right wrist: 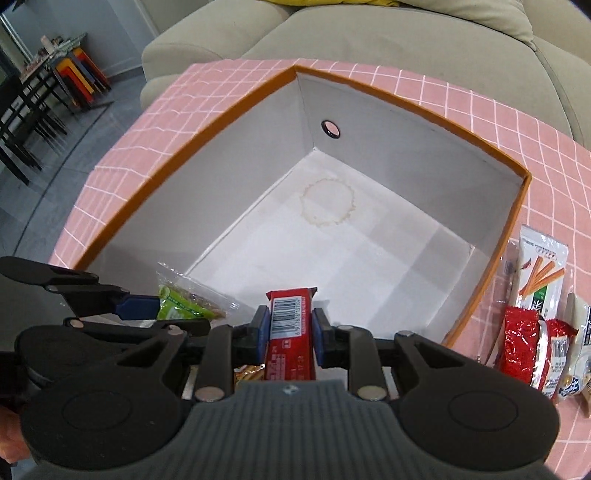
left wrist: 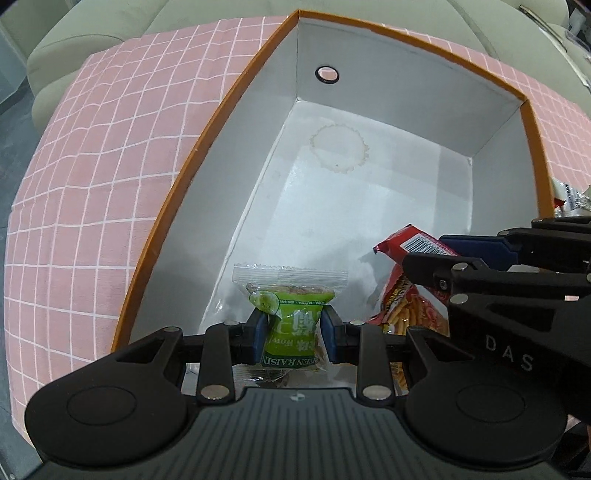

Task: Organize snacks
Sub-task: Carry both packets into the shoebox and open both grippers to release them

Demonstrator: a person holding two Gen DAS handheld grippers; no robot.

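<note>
An orange-rimmed box with white inner walls stands on the pink checked tablecloth; it also shows in the right wrist view. My left gripper is shut on a green raisin packet, held over the box's near end. My right gripper is shut on a red snack bar, also over the near end. The right gripper appears in the left wrist view, holding the red bar. The left gripper with the green packet shows at left in the right wrist view.
An orange-red stick snack bag lies below the grippers in the box. Several loose snack packets lie on the cloth right of the box. A beige sofa stands behind the table. Chairs and stools stand far left.
</note>
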